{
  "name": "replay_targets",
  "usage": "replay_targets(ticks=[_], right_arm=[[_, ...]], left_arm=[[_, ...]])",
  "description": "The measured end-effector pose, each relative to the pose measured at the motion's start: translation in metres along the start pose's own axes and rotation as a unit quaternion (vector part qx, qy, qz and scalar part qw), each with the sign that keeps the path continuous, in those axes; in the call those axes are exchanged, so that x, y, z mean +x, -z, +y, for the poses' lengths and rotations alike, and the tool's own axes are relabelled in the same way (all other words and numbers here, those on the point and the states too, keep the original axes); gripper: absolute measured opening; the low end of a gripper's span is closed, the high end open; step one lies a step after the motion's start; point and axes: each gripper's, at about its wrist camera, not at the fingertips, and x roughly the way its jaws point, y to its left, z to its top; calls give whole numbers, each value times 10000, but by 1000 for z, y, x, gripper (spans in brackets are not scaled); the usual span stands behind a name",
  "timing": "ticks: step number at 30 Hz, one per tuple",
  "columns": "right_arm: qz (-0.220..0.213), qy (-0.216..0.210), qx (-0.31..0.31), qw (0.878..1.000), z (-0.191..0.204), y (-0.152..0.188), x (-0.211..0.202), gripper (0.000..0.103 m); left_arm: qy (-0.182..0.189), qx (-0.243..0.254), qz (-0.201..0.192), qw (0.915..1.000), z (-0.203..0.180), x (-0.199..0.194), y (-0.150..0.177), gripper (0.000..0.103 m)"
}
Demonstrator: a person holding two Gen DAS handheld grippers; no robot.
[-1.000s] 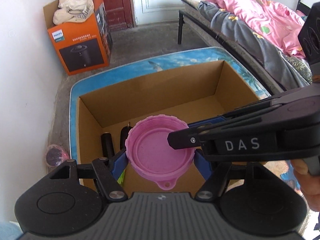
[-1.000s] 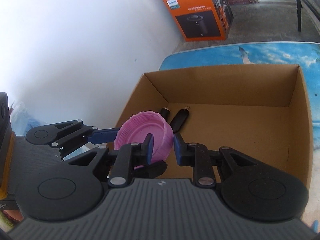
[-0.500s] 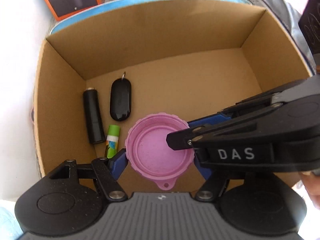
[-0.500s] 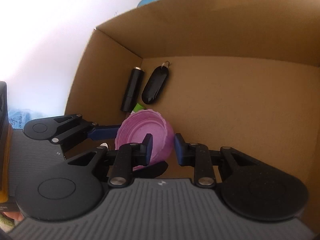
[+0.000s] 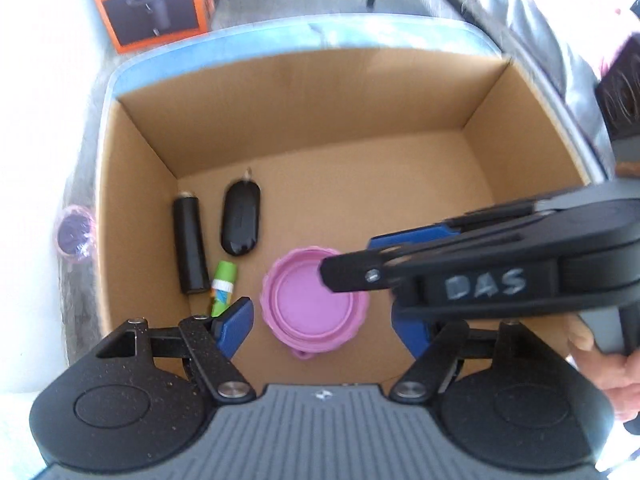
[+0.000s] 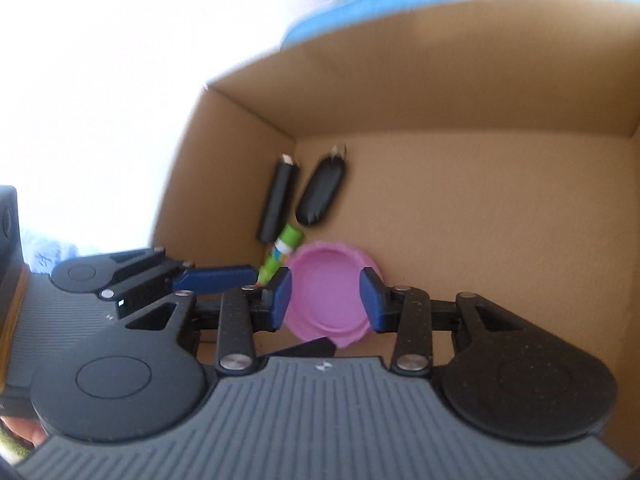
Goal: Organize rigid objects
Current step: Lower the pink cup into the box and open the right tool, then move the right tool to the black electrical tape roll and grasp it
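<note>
Two hand-held grippers hang over the cardboard box [image 5: 132,184]: the left hand-held gripper [image 5: 324,322] and the right hand-held gripper [image 6: 326,300], both with jaws opening, pads clear of the pink lid [image 5: 314,298] lying on the box floor between them. At the lid's ten o'clock lie a green tube [image 5: 223,286], black cylinder [image 5: 190,242] and black fob [image 5: 241,220].

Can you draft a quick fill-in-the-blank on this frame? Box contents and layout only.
1. The lid lying on the floor of the cardboard box is ____ in colour.
2. Counting the lid, the box holds ____ objects.
3. The black cylinder lies between the box's side wall and the black ____.
4. The small tube beside the cylinder has a ____ cap.

Missing words: pink; four; key fob; green
</note>
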Motion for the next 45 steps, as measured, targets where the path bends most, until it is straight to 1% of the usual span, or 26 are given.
replay_targets(ticks=[3, 6, 10, 13, 16, 19, 21, 25, 27, 29, 30, 32, 35, 36, 37, 41, 43, 45], right_arm=[[-390, -172, 37, 9991, 4, 10, -30, 39], [-928, -330, -136, 9950, 12, 28, -71, 39], [-1568, -612, -333, 9852, 20, 67, -127, 40], [-2025, -809, -415, 9750, 20, 105, -165, 41], [-2382, -840, -382, 9668, 12, 145, -188, 43], [-2653, -603, -287, 9619, 0, 187, -199, 44], [-2691, -321, -152, 9625, -10, 211, -197, 44], [-2543, 306, 28, 9666, -29, 240, -160, 44], [-2362, 516, 49, 9703, -36, 247, -137, 44], [-2188, 625, 26, 9738, -40, 248, -115, 42], [-2122, 697, -33, 9747, -41, 250, -106, 41], [-2003, 858, -149, 9758, -39, 247, -95, 38], [-1852, 1021, -299, 9769, -40, 242, -78, 36], [-1806, 1050, -336, 9774, -41, 240, -75, 35], [-1764, 1063, -360, 9779, -41, 238, -75, 32], [-1616, 1133, -387, 9796, -46, 231, -68, 25], [-1560, 1102, -383, 9808, -48, 229, -66, 20], [-1517, 1079, -366, 9818, -50, 229, -64, 17]], left_arm=[[-72, -19, -397, 9992, -5, -27, 6, 78], [51, -66, -779, 9969, -6, -59, 21, 78], [269, -110, -1342, 9905, -11, -98, 49, 80], [271, -42, -1737, 9844, -27, -120, 75, 85], [379, -53, -1990, 9792, -47, -122, 105, 90], [434, -23, -2096, 9768, -62, -107, 136, 91], [416, 144, -2065, 9775, -76, -96, 155, 92], [548, 529, -1824, 9803, -109, -54, 182, 92], [494, 706, -1711, 9815, -124, -31, 190, 92], [344, 893, -1638, 9818, -139, -11, 196, 91], [252, 999, -1608, 9816, -145, -3, 197, 89], [105, 1190, -1677, 9786, -155, 10, 203, 86], [-163, 1417, -1759, 9740, -167, 23, 206, 81], [-197, 1441, -1758, 9736, -168, 26, 205, 78], [-181, 1435, -1772, 9735, -169, 28, 204, 76], [-68, 1383, -1802, 9738, -168, 29, 202, 70], [-19, 1378, -1821, 9736, -168, 29, 201, 63], [-35, 1364, -1825, 9737, -168, 29, 201, 62]])
